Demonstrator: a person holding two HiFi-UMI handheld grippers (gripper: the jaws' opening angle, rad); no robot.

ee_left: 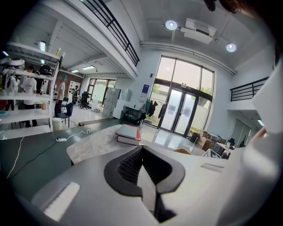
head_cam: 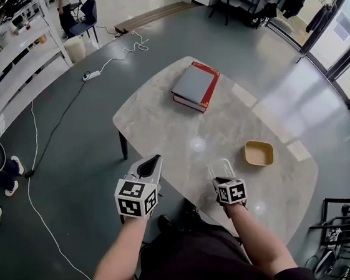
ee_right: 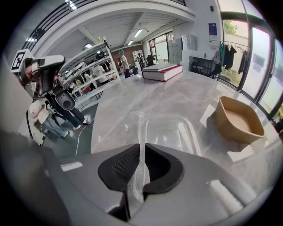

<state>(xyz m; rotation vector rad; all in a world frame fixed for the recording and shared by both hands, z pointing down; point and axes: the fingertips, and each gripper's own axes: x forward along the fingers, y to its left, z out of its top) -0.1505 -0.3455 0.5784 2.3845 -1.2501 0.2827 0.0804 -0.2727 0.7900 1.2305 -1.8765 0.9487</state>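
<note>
Standing near the person, I see a marble table [head_cam: 161, 125] in front of both grippers. A red-and-grey book [head_cam: 195, 87] lies flat on it, far ahead of them. A brown bowl [head_cam: 259, 153] sits near the right gripper [head_cam: 222, 176], on its right side, and shows only its own brown inside. The right gripper is clamped on the rim of a clear plastic tray [ee_right: 170, 130], which stretches forward from the jaws over the tabletop. The left gripper [head_cam: 151, 165] has its jaws pressed together on nothing, at the table's near edge, apart from the tray.
</note>
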